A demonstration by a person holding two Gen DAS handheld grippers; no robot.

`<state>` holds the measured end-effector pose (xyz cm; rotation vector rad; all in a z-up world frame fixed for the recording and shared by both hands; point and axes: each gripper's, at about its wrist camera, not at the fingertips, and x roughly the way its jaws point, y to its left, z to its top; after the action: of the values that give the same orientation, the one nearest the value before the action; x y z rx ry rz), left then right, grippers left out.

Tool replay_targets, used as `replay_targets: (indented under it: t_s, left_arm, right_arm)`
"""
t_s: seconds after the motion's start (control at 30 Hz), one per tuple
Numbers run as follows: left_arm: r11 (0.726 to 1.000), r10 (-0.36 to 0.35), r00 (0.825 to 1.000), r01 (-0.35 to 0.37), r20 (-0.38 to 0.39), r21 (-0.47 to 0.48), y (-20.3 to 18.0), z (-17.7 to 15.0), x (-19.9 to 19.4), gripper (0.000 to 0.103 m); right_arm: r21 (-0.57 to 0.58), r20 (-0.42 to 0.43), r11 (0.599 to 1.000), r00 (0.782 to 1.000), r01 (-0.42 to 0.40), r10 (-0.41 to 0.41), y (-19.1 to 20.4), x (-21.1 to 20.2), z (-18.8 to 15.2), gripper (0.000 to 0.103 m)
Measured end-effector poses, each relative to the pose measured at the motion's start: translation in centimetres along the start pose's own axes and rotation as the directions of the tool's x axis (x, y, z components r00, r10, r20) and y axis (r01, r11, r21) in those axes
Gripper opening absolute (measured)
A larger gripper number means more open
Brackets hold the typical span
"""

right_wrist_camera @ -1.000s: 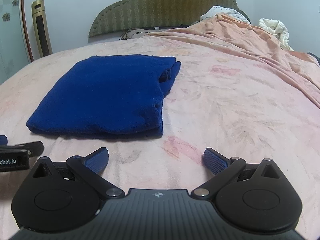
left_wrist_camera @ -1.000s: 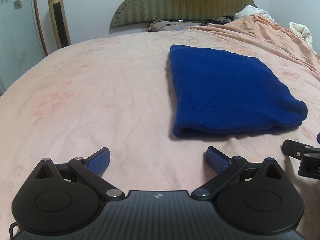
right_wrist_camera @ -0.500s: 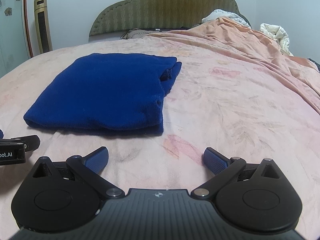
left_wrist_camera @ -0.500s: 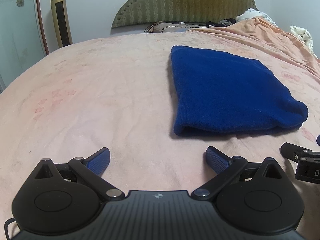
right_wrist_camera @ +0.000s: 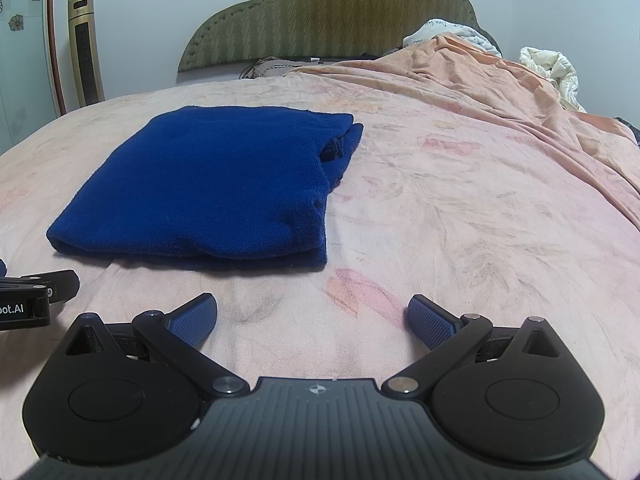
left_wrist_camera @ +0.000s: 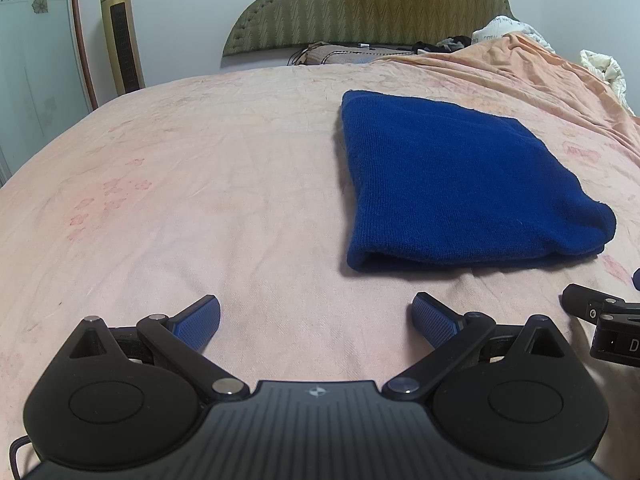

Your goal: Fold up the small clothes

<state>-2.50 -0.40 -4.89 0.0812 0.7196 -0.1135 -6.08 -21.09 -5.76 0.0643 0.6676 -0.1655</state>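
A dark blue knitted garment (left_wrist_camera: 452,184) lies folded into a flat rectangle on the pink bed (left_wrist_camera: 200,184). In the left wrist view it sits ahead and to the right of my left gripper (left_wrist_camera: 316,320), which is open and holds nothing. In the right wrist view the same blue garment (right_wrist_camera: 216,188) lies ahead and to the left of my right gripper (right_wrist_camera: 312,320), also open and empty. Both grippers hover short of the garment's near folded edge, apart from it. Each view catches the other gripper's black body at its edge.
An olive padded headboard (left_wrist_camera: 368,4) stands at the far end. A rumpled orange blanket (right_wrist_camera: 500,76) and white bedding (right_wrist_camera: 552,68) pile up at the far right. A gold tower fan (left_wrist_camera: 122,36) stands left of the bed. Bare pink sheet (right_wrist_camera: 460,208) lies right of the garment.
Both grippers have drawn back slightly from the garment and risen a little; the blue garment has stayed still and folded. Both stayed open.
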Motion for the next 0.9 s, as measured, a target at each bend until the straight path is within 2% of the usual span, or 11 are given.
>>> replay_targets:
  t_s: [0.9]
  left_arm:
    - [1.000,-0.004,1.000,0.004,-0.010,0.002,0.04,0.02,0.04,0.103]
  right_arm:
    - [0.003,0.003,1.000,1.000,-0.001,0.001,-0.01,-0.02,-0.04,0.103]
